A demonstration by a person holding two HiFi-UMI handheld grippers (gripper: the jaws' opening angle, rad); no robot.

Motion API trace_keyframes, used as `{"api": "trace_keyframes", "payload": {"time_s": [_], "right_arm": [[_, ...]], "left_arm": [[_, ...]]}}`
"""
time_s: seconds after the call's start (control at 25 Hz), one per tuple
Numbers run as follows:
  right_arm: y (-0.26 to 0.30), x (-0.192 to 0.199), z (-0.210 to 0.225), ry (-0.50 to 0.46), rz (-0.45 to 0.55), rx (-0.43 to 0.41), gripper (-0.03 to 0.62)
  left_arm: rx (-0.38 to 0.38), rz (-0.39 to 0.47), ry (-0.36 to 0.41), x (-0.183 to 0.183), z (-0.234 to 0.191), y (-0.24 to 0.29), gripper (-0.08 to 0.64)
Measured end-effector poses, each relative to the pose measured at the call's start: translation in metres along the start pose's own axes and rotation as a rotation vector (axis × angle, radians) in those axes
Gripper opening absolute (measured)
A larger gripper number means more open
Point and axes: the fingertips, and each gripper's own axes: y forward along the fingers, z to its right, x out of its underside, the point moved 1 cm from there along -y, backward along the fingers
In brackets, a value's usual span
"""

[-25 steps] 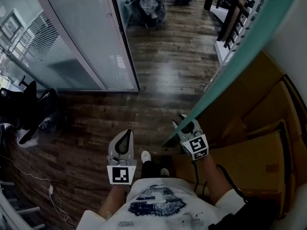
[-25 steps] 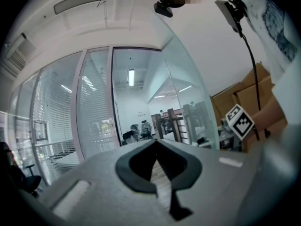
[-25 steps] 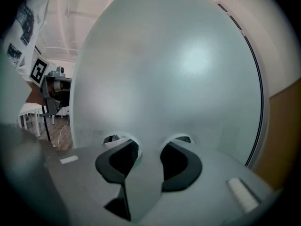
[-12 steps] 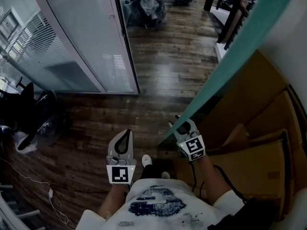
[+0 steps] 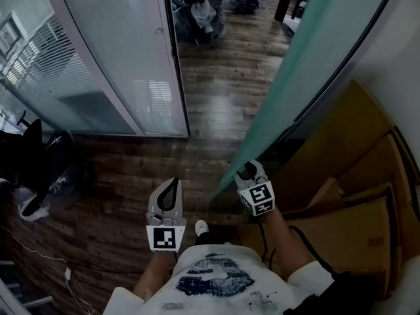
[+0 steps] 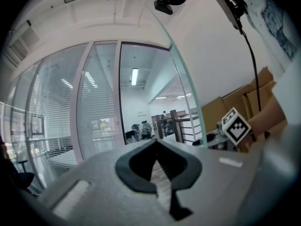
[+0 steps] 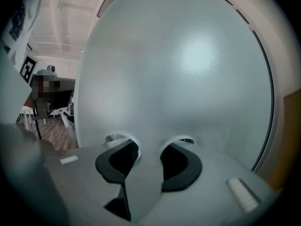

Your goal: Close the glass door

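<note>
Left gripper clenched on nothing, parked by the body, not needed. Right gripper clamped on the free edge of the glass door, low down, likely as a handle for swinging it. Door ajar, well apart from the glass partition beyond.

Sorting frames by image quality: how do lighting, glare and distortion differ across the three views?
Head view: dim, with a pale glare patch on the wood floor. Left gripper view: bright, fisheye, partition frames bowed. Right gripper view: frosted glass door fills it, soft sheen upper right.
</note>
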Motion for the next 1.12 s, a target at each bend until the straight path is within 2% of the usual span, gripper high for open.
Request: {"api": "trace_keyframes", "payload": {"time_s": [0.44,0.6,1.04,1.12], "right_arm": [[0.057,-0.012,0.01,0.011,0.026,0.077,0.137],[0.077,-0.018,0.014,0.011,0.026,0.096,0.137],[0.145,-0.036,0.027,0.007,0.063,0.143,0.138],[0.158,-0.04,0.03,0.007,0.067,0.156,0.138]], "left_arm": [[-0.058,0.024,0.008,0.007,-0.06,-0.013,-0.002],[-0.097,0.001,0.019,0.017,-0.078,-0.024,-0.002],[-0.202,-0.075,-0.017,0.038,-0.122,-0.035,-0.002],[-0.215,-0.069,0.0,0.043,-0.131,-0.03,-0.002]]}}
